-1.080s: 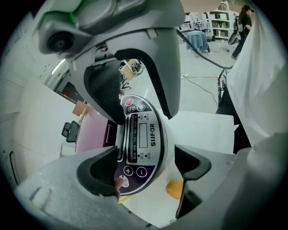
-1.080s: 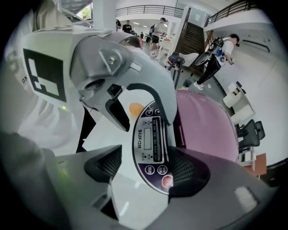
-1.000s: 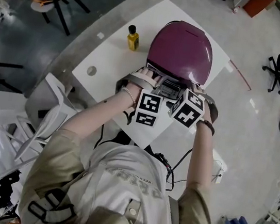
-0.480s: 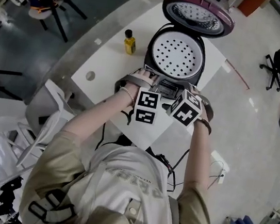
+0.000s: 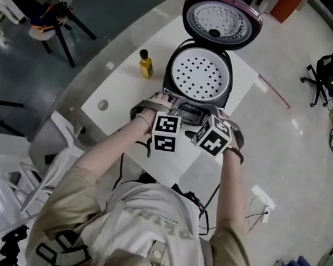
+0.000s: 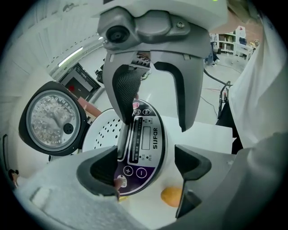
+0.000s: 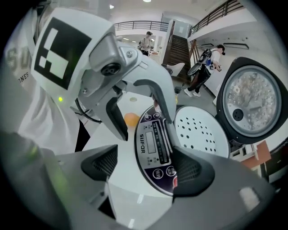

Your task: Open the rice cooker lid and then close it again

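From the head view, the rice cooker (image 5: pixel 197 81) stands on the white table (image 5: pixel 116 94). Its lid (image 5: pixel 221 18) is swung up at the cooker's far side, and a yellow bottle (image 5: pixel 144 64) stands just left of the cooker.

In the left gripper view, the left tongs (image 6: pixel 144 167) stand wide. The cooker's control panel (image 6: pixel 143 137) lies between the jaws, unclamped.

In the right gripper view, the right tongs (image 7: pixel 146 168) are also wide, their jaws having just been opening. The same panel lies between them, not gripped.

Glossy plastic rice cooker lid (image 5: pixel 221 18)
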